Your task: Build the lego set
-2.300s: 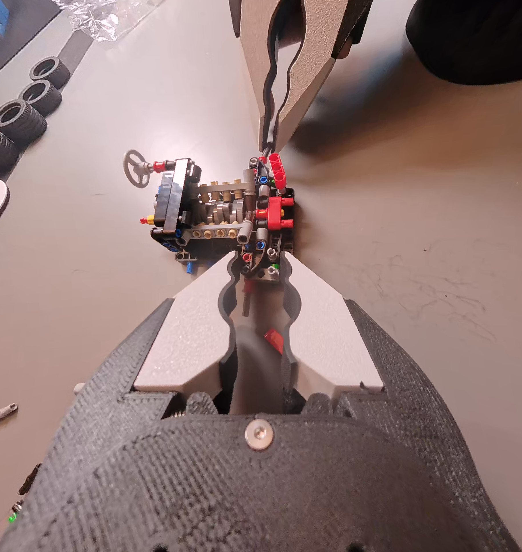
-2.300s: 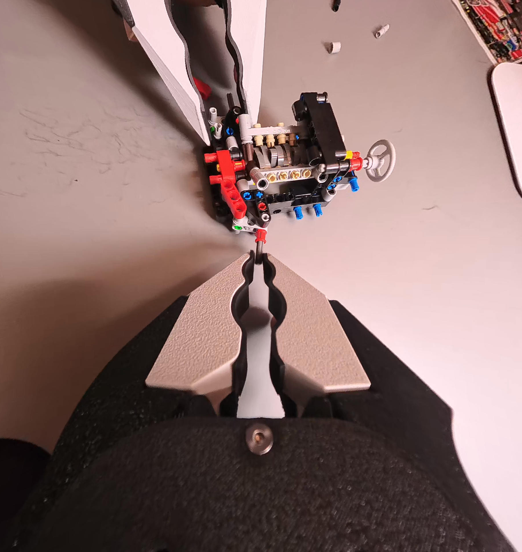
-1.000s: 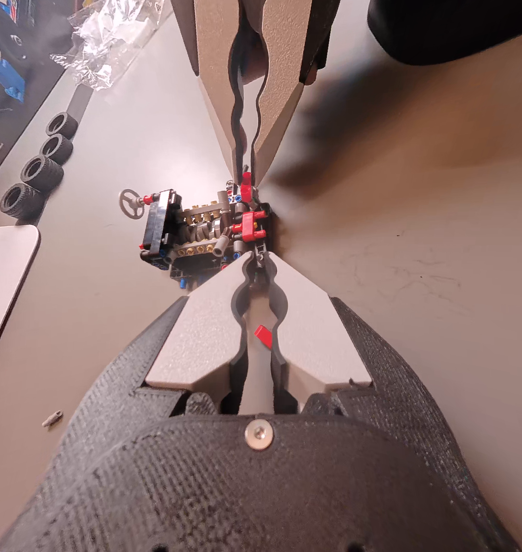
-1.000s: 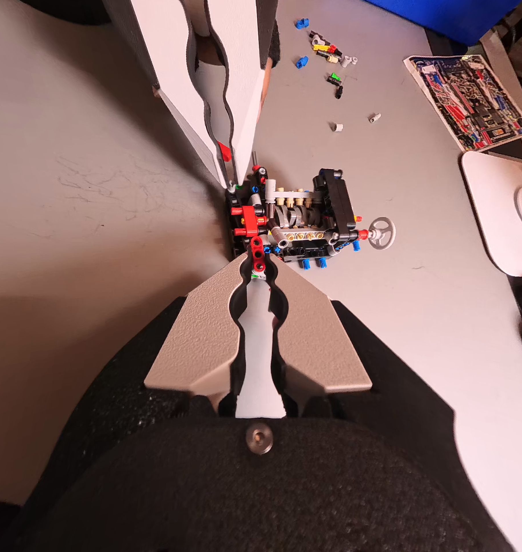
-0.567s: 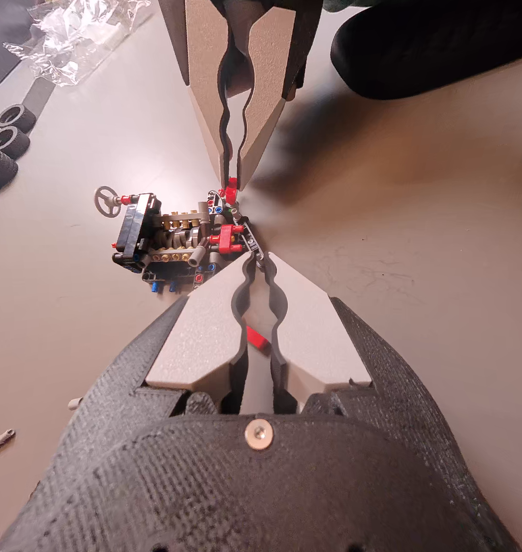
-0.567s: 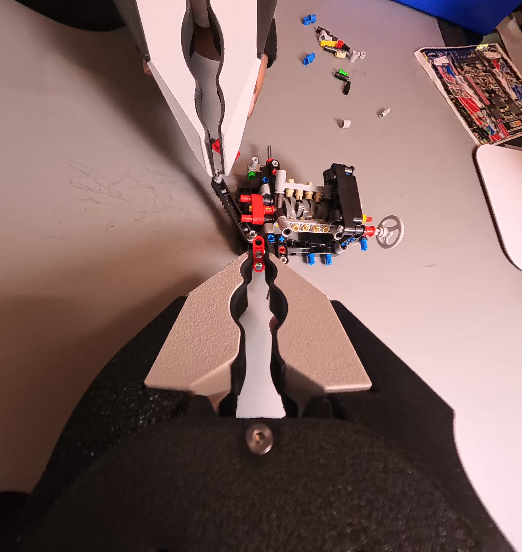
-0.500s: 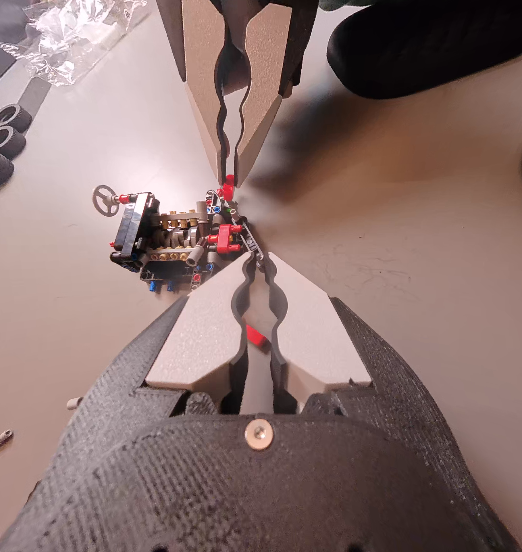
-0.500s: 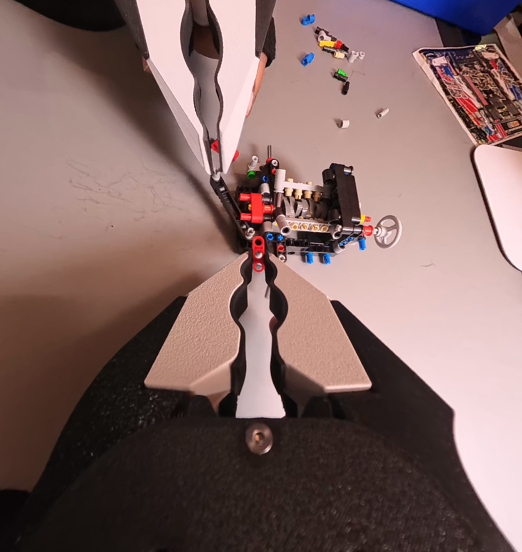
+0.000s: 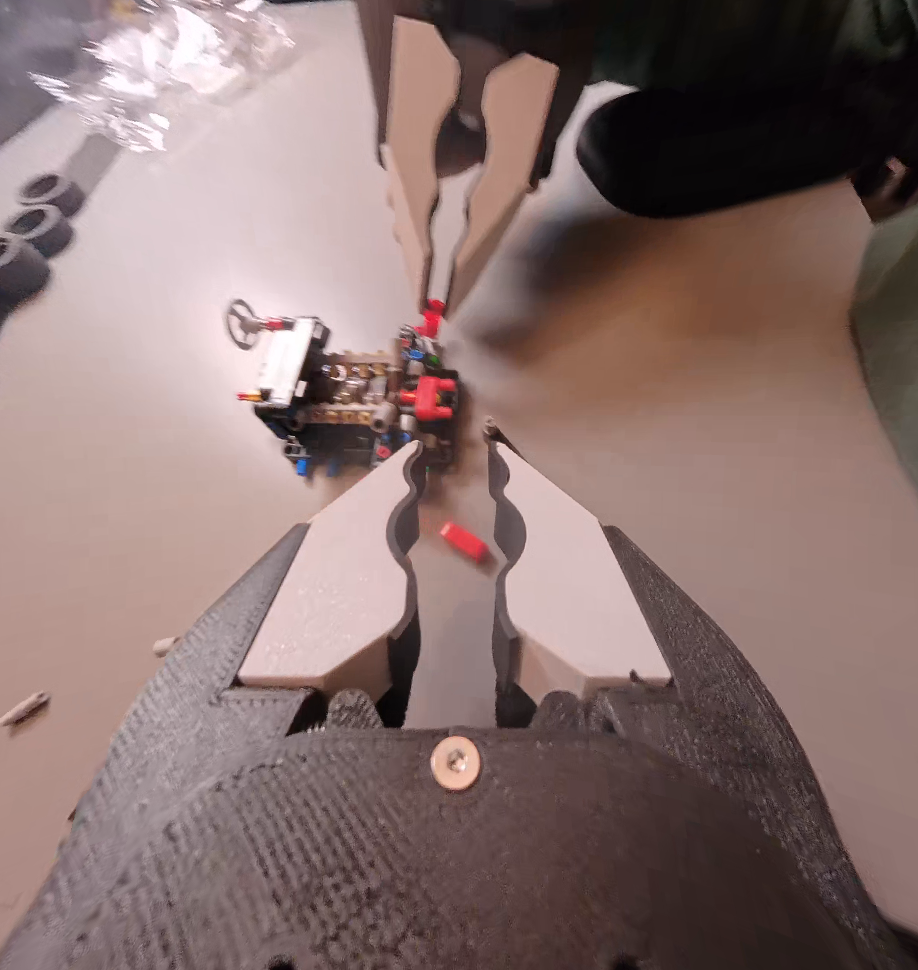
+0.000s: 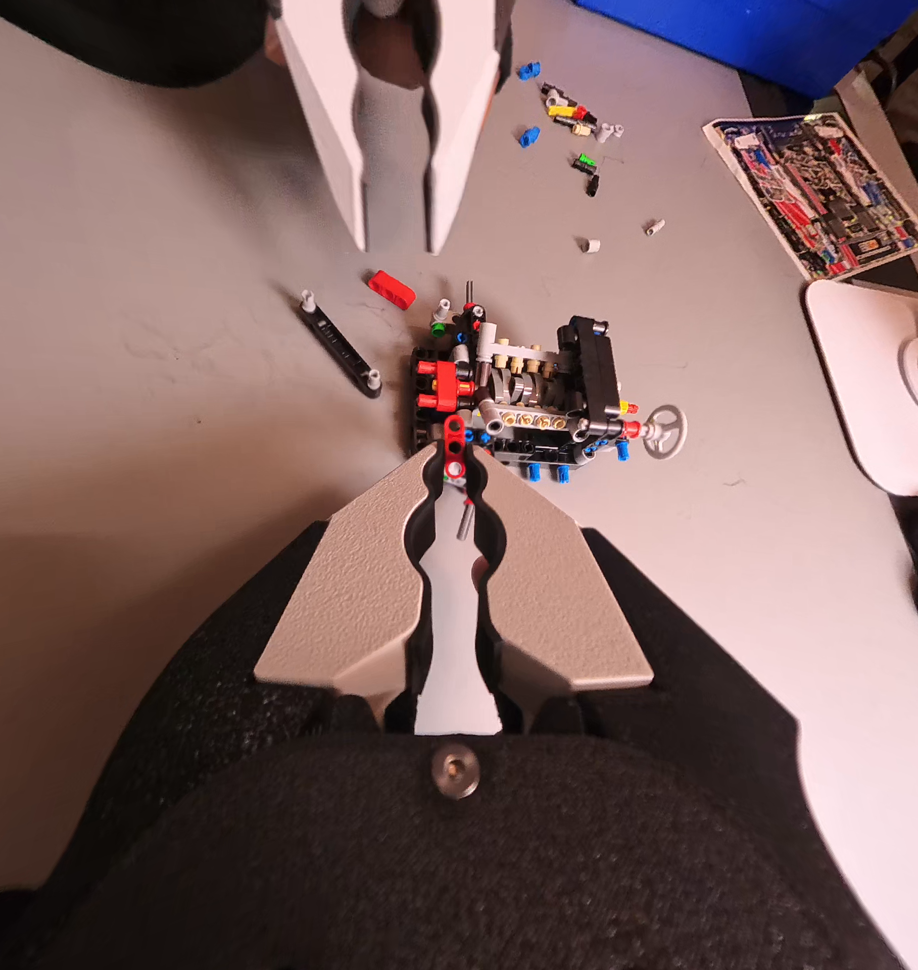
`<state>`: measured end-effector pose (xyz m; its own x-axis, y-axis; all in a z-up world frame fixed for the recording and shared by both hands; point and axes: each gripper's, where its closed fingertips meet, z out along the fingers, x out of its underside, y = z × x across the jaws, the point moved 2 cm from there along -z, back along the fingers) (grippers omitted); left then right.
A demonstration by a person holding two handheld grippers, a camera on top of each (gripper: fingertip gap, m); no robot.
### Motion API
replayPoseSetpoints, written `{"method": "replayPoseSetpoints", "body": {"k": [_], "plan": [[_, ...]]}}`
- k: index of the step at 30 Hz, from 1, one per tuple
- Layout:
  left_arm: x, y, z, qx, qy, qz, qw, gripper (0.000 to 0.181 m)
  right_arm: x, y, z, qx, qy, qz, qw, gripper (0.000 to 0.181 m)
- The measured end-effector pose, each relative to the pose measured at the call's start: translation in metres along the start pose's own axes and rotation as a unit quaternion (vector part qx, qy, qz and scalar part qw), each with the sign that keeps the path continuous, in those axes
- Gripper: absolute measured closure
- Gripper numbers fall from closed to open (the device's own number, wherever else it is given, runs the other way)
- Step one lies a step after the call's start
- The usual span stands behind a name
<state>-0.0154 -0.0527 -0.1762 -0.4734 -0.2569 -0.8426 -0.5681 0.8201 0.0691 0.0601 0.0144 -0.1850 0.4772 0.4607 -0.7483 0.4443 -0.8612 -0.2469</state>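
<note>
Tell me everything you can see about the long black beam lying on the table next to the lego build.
The black beam is a slim, flat plastic lego strip with a row of holes along it and a light grey pin standing at each end. It lies flat and diagonal on the grey table, loose, left of the lego build and apart from it. Neither gripper touches it.

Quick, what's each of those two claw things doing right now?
Left gripper: open, holding nothing.
Right gripper: closed on the red beam of the lego model.
</note>
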Motion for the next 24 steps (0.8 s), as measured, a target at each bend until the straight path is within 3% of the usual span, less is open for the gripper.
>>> {"method": "replayPoseSetpoints", "body": {"k": [4, 8, 15, 24], "plan": [[0.001, 0.020, 0.016, -0.065, 0.026, 0.007, 0.998, 0.147, -0.003, 0.000, 0.005, 0.010, 0.003, -0.008, 1.000, 0.175], [0.005, 0.029, 0.030, -0.071, 0.049, 0.007, 0.996, 0.137, 0.000, 0.002, 0.009, 0.007, 0.013, -0.007, 1.000, 0.175], [0.014, 0.031, 0.035, -0.059, 0.065, 0.002, 0.996, 0.164, 0.006, 0.001, 0.004, 0.012, 0.040, -0.018, 0.999, 0.175], [0.014, 0.029, 0.034, -0.058, 0.065, 0.013, 0.996, 0.166, 0.016, -0.002, 0.000, 0.017, 0.071, -0.016, 0.997, 0.175]]}}
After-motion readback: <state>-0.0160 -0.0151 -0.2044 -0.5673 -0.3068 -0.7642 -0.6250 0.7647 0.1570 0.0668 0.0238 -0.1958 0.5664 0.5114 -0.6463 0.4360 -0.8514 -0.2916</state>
